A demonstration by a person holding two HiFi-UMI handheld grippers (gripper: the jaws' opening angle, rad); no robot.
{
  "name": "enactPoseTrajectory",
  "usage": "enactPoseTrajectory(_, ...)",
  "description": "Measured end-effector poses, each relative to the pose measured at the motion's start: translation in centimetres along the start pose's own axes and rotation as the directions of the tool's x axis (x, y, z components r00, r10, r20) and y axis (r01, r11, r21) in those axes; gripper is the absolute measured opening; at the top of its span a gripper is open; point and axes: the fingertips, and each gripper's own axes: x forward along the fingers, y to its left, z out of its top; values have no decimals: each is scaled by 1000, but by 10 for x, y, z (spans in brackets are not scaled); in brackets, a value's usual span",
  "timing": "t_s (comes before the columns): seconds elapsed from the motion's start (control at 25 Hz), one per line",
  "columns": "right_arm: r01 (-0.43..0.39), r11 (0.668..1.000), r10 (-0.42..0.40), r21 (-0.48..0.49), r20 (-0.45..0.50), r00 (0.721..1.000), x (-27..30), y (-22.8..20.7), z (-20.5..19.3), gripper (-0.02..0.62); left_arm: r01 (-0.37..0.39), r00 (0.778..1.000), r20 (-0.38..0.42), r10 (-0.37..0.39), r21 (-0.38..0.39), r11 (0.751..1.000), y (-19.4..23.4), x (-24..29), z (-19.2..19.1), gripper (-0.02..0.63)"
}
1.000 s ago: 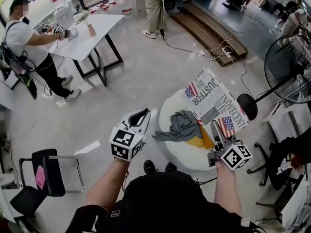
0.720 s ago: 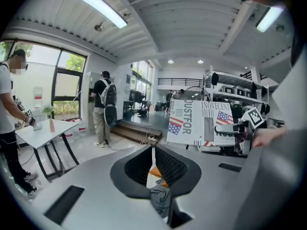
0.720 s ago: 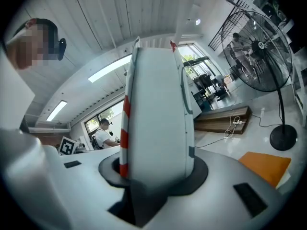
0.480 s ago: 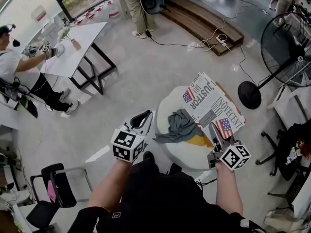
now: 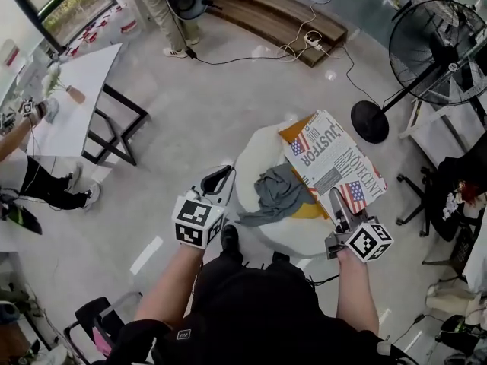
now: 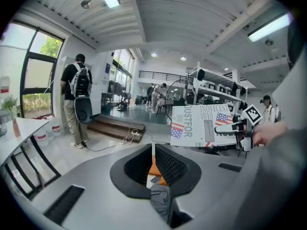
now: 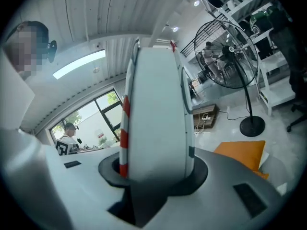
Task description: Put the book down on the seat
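The book [image 5: 335, 160], a white cover with flags and big print, hangs tilted over the right side of the round white seat [image 5: 255, 166]. My right gripper [image 5: 336, 198] is shut on its near edge. In the right gripper view the book's edge [image 7: 156, 104] fills the space between the jaws of that gripper [image 7: 153, 176]. A grey cloth [image 5: 278, 192] and an orange item [image 5: 308, 210] lie on the seat. My left gripper [image 5: 221, 177] hovers at the seat's left rim, shut and holding nothing. The left gripper [image 6: 153, 164] looks toward the book [image 6: 204, 126].
A standing fan [image 5: 437, 44] with its round base [image 5: 370, 122] is beyond the seat at the right. A white table [image 5: 68, 97] stands at the left and a wooden step [image 5: 266, 14] with cables at the back. A person [image 5: 163, 6] stands near the step.
The head view has swung, so the room has slid up and left in it. The book stays in my right gripper over the seat. Neither gripper's jaws have changed.
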Motion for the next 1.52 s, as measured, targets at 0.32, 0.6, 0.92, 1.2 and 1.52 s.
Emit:
enactPoseTrajectory(0.32, 80, 994, -80, 77, -14, 997, 37, 25, -38, 169, 77, 995, -72, -76, 4, 997, 71, 27, -25, 21)
enactPoseTrajectory(0.6, 170, 978, -157, 122, -114, 981, 42, -17, -72, 169, 175, 971, -159, -181, -52, 983, 43, 80, -62, 20)
enactPoseTrajectory(0.92, 228, 963, -198, 144, -196, 960, 40, -70, -110, 169, 288, 932, -214, -293, -55, 956, -8, 146, -93, 20)
enactPoseTrajectory(1.2, 244, 956, -194, 165, -270, 943, 41, -111, -161, 169, 345, 903, -258, -343, -42, 938, -42, 200, -130, 18)
enactPoseTrajectory(1.52, 278, 940, -187, 197, -386, 904, 39, -172, -263, 169, 340, 885, -313, -346, -75, 937, -53, 248, -215, 18)
